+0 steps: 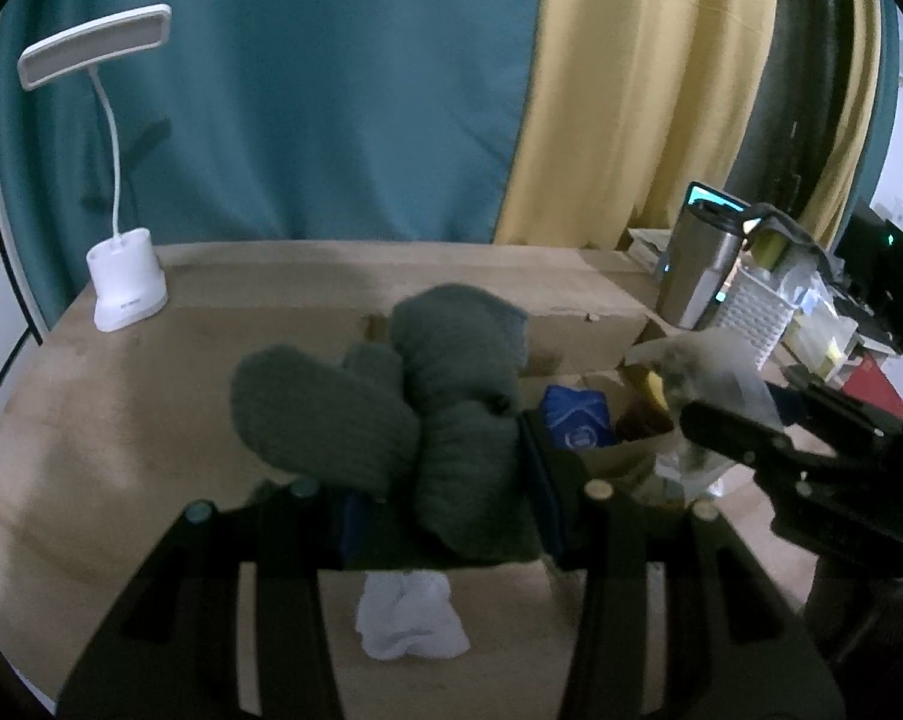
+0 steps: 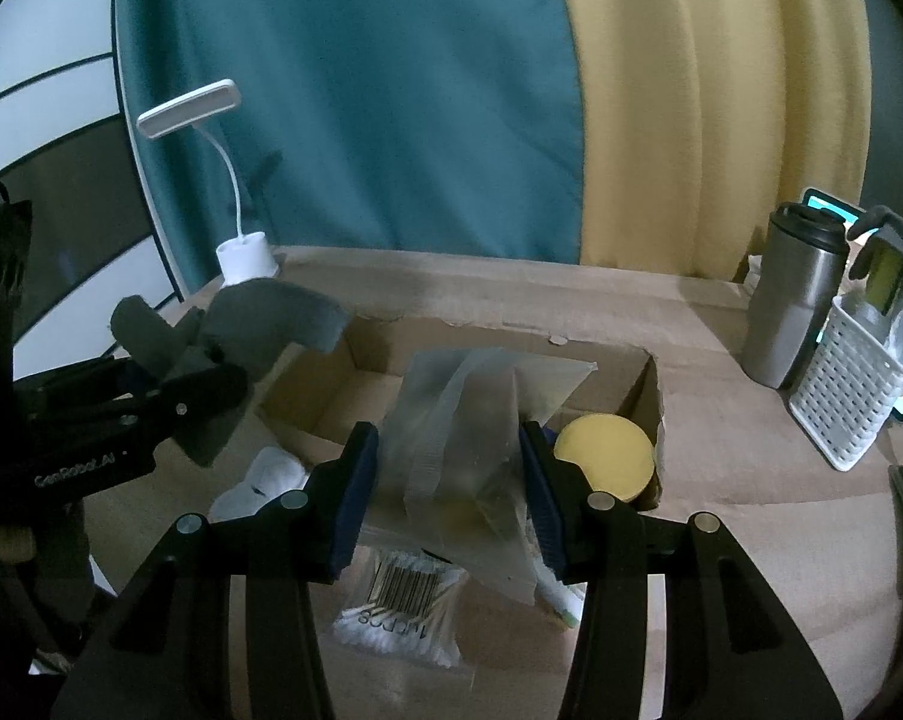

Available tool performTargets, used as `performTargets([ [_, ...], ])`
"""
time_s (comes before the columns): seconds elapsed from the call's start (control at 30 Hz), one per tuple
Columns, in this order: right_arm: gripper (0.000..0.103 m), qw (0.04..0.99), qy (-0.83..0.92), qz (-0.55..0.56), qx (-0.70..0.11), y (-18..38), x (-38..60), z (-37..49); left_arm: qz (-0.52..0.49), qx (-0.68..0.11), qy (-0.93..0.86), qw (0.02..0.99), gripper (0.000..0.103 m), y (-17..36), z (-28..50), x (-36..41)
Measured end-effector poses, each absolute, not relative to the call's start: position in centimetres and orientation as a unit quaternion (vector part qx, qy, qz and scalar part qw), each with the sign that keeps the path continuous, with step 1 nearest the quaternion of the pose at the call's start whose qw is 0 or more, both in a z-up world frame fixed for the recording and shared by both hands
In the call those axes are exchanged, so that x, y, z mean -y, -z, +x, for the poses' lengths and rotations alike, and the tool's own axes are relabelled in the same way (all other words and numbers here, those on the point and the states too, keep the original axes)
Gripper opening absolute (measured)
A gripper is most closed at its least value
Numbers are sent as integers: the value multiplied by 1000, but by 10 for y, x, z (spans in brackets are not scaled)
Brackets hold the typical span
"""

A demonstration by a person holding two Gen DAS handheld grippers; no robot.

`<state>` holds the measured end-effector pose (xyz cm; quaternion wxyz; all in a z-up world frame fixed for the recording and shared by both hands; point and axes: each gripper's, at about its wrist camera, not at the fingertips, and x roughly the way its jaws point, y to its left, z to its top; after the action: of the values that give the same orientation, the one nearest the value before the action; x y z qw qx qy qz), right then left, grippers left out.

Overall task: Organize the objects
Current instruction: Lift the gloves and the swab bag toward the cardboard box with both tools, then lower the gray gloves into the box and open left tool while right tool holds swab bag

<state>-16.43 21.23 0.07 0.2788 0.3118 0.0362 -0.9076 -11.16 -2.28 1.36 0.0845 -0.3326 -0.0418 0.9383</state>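
Observation:
My left gripper point(image 1: 445, 480) is shut on a pair of grey knitted gloves point(image 1: 391, 414), held above the table left of an open cardboard box point(image 2: 631, 372); it also shows in the right wrist view point(image 2: 199, 384). My right gripper point(image 2: 448, 492) is shut on a clear plastic zip bag point(image 2: 475, 420), held above the box; it also shows in the left wrist view point(image 1: 745, 432). The box holds a round yellow lid point(image 2: 604, 456) and a blue packet point(image 1: 574, 420).
A pack of cotton swabs point(image 2: 400, 606) and a crumpled white tissue point(image 1: 409, 615) lie on the table near the box. A white desk lamp point(image 1: 124, 282) stands back left. A steel tumbler point(image 2: 790, 300) and a white perforated holder point(image 2: 850, 396) stand at right.

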Motion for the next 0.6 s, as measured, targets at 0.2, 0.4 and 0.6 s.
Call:
performTargets([
  [0.2,50,284,906,312,-35,-1,-207,-175,-332,44,-939,82,46,-14,-122,25],
  [0.4,50,287,903,318,-34,3,-203,-185,-333,49,-938,85,46,-14,-134,26],
  [0.6,50,290,900,324,-34,8,-197,-194,-338,52,-936,86,46,-9,-143,27],
])
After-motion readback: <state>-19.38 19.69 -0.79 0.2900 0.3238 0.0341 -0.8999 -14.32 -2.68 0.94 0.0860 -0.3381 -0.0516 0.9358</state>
